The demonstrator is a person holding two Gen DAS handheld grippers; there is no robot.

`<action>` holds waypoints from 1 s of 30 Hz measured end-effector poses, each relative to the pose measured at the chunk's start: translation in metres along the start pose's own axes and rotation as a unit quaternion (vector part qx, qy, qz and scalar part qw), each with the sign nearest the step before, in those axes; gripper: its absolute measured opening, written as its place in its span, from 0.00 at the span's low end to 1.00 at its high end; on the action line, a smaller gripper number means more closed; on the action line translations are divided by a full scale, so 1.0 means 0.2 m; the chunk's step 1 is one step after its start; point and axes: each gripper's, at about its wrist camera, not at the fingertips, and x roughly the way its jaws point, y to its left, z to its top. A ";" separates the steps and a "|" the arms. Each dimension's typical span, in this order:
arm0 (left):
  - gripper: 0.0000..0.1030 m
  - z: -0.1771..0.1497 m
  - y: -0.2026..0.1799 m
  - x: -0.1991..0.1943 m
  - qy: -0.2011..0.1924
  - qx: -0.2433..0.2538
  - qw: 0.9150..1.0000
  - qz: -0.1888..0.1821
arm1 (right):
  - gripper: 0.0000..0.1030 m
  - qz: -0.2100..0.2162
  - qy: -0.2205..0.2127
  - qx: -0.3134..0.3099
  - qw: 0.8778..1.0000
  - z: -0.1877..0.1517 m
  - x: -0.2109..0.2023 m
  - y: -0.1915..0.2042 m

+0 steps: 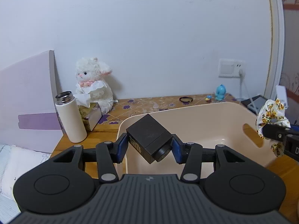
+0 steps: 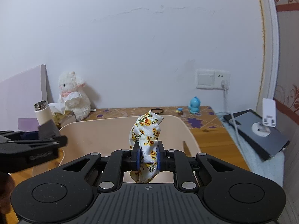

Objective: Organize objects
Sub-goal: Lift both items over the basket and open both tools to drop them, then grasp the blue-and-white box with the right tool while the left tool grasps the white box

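Observation:
My left gripper (image 1: 149, 146) is shut on a black cube-shaped camera (image 1: 149, 140), tilted, held above the near left part of a beige plastic bin (image 1: 205, 115). My right gripper (image 2: 148, 155) is shut on a white cloth with yellow flowers (image 2: 146, 130) and holds it over the bin's (image 2: 104, 128) near edge. In the left wrist view the cloth (image 1: 271, 115) and the right gripper show at the bin's right side. In the right wrist view the left gripper (image 2: 54, 140) with the camera shows at the left.
On the wooden table stand a white flask without lid (image 1: 70, 117), a tissue box (image 1: 91, 113), a white plush lamb (image 1: 93, 82), a black hair tie (image 1: 186, 99) and a blue figurine (image 1: 220, 92). A tablet with a phone stand (image 2: 261, 128) lies right of the table.

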 end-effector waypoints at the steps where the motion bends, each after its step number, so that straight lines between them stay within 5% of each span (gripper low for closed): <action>1: 0.50 0.00 -0.01 0.04 0.007 0.004 1.000 0.001 | 0.14 0.002 0.004 0.001 1.000 0.01 0.03 0.01; 8: 0.50 -0.03 -0.08 0.29 0.087 0.028 0.996 -0.020 | 0.14 -0.002 0.048 -0.016 0.999 0.00 0.23 0.09; 17: 0.50 -0.11 -0.14 0.38 0.130 0.059 0.989 -0.034 | 0.19 -0.012 0.094 -0.036 0.995 -0.06 0.29 0.13; 18: 0.50 -0.11 -0.13 0.38 0.130 0.058 0.989 -0.034 | 0.31 -0.011 0.091 -0.037 0.995 -0.06 0.28 0.13; 21: 0.59 -0.09 -0.11 0.35 0.126 0.055 0.990 -0.037 | 0.37 -0.015 0.076 -0.043 0.996 -0.03 0.21 0.13; 23: 0.79 -0.07 -0.08 0.29 0.110 0.048 0.992 -0.036 | 0.46 -0.023 0.067 -0.049 0.996 -0.02 0.17 0.14; 28: 0.89 -0.01 -0.03 0.15 0.083 0.049 0.995 -0.030 | 0.75 -0.032 0.048 -0.049 0.997 0.01 0.04 0.14; 30: 0.90 0.00 0.00 0.08 0.072 0.051 0.996 -0.030 | 0.77 -0.035 0.042 -0.047 0.997 0.01 -0.02 0.14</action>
